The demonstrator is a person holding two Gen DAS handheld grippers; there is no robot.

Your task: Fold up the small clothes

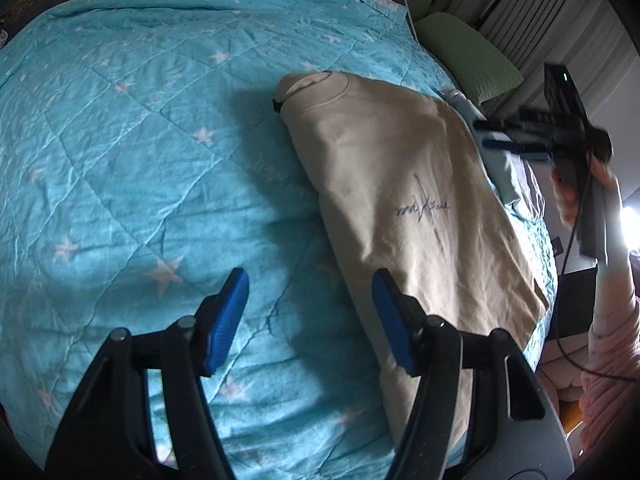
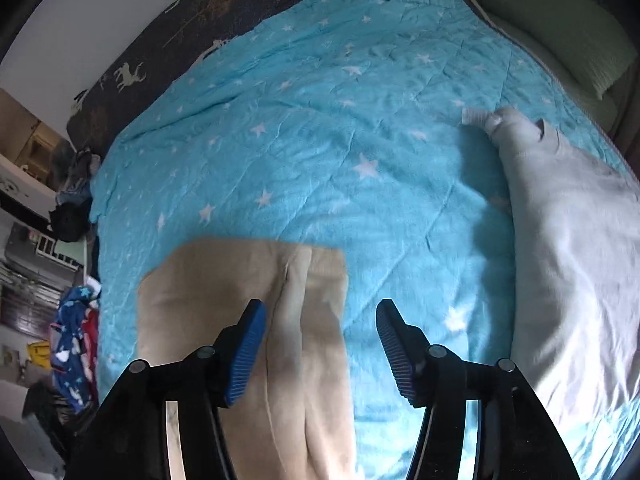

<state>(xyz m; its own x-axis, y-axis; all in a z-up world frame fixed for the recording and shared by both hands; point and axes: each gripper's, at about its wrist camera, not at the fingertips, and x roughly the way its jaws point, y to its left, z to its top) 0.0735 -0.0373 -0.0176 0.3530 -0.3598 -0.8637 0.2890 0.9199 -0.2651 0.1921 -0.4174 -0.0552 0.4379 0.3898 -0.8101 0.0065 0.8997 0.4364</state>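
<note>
The left gripper (image 1: 310, 312) hovered with its jaws spread and empty over the quilt (image 1: 120, 160), just beside the long edge of a folded beige sweatshirt (image 1: 400, 200) lying toward the quilt's right edge. The right gripper (image 2: 320, 344) was likewise wide apart and empty, above a folded beige garment (image 2: 240, 292). A grey sweatshirt (image 2: 572, 240) lay by the right edge, near the green pillows (image 2: 560, 24).
</note>
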